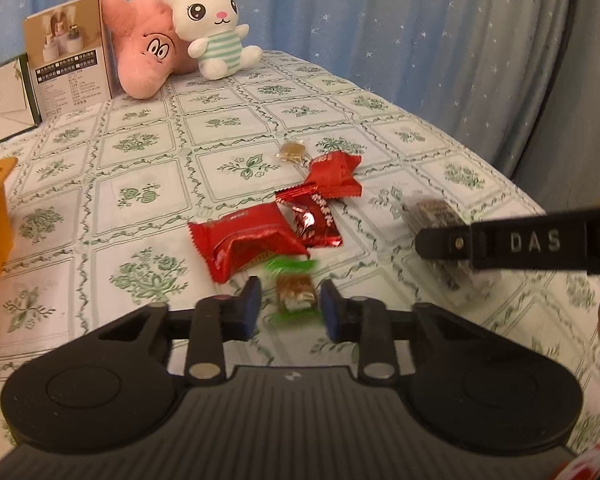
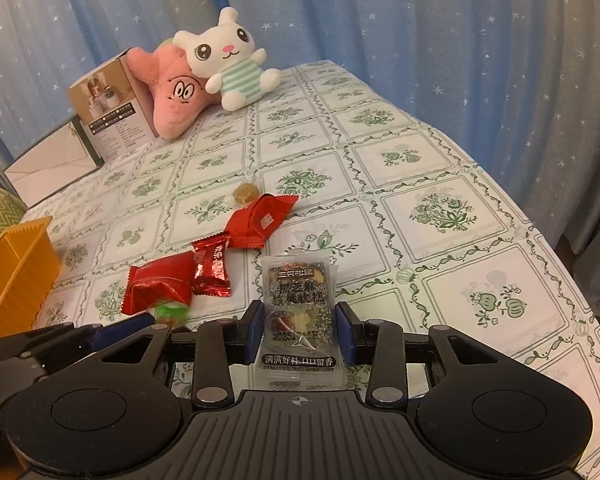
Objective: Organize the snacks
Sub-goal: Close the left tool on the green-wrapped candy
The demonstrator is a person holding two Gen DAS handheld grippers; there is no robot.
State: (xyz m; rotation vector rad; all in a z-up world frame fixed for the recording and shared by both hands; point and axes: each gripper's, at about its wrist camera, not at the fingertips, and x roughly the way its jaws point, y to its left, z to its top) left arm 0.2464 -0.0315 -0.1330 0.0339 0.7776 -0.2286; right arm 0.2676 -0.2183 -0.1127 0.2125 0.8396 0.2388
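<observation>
We find the left gripper fingers narrow around a green-wrapped candy, contact unclear; the right gripper fingers hold a clear packet. Next: carry both left to the yellow bin.

**A home room, by the look of it**

I'm looking into a lived-in domestic room. The worktop wears a green floral tablecloth, blue star-print curtains hang behind it, and a white plush rabbit leans on a pink plush toy beside a printed product box. Wrapped snacks lie scattered near a yellow organiser.
</observation>
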